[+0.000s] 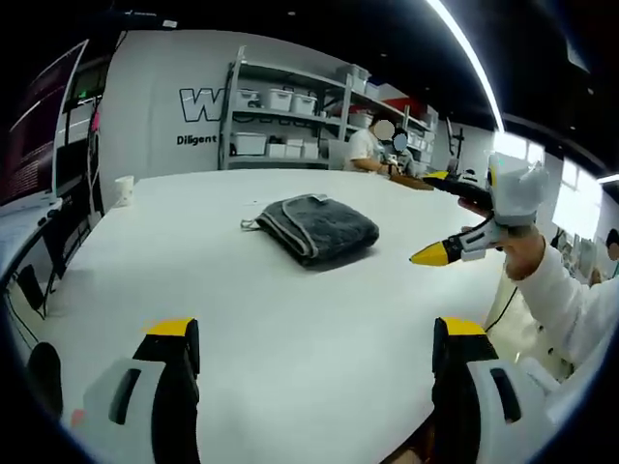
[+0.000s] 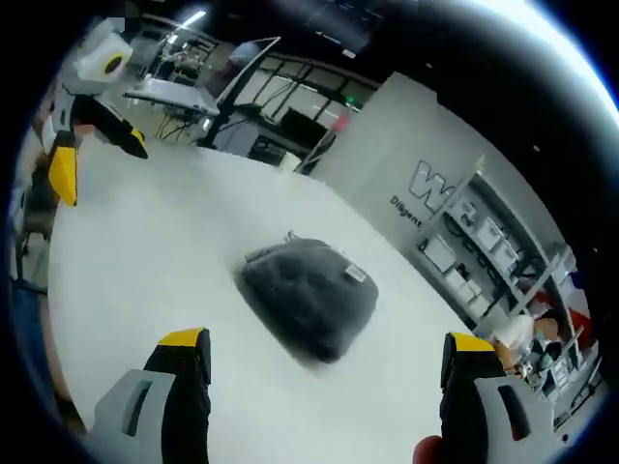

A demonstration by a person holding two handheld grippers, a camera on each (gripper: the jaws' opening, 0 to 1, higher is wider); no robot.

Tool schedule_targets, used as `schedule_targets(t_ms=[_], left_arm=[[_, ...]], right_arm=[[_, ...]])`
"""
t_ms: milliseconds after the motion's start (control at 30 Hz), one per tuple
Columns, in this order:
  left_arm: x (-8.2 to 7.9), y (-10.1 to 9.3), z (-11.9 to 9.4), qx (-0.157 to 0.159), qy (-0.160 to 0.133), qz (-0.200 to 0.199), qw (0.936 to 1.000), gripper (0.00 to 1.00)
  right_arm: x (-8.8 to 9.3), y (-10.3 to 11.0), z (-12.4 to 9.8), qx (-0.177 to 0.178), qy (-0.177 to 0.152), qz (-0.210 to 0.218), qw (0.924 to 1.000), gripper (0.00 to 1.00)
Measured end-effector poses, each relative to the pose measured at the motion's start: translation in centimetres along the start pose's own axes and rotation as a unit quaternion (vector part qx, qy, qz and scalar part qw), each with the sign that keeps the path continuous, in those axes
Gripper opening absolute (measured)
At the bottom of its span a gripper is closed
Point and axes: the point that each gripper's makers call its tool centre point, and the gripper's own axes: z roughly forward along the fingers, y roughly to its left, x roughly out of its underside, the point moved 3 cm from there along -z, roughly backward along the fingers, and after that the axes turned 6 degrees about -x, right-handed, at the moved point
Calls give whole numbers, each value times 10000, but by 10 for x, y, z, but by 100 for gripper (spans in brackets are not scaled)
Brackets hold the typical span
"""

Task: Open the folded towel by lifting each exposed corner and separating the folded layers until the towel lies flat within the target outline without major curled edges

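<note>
A folded dark grey terry towel (image 1: 314, 227) (image 2: 309, 295) with a pale edge trim is seen lying near the middle of the white tabletop (image 1: 251, 319) (image 2: 155, 242). The left gripper (image 1: 314, 353) (image 2: 97, 145) and right gripper (image 2: 329, 372) (image 1: 455, 217) are held above the table, jaws spread apart and holding nothing, both short of the towel.

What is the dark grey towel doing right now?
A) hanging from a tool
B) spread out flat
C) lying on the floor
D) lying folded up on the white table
D: the towel sits in a folded bundle on the table, with both tools open and away from it.
</note>
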Motion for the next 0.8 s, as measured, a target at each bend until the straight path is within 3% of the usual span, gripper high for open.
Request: schedule_targets(t_ms=[500,800], left_arm=[[6,20,-3,-139,-21,-205,9997,100],[7,24,-2,-101,-2,-244,9997,100]], right_arm=[[-22,4,74,133,133,-958,9952,99],[-25,16,93,338,115,-1305,9908,99]])
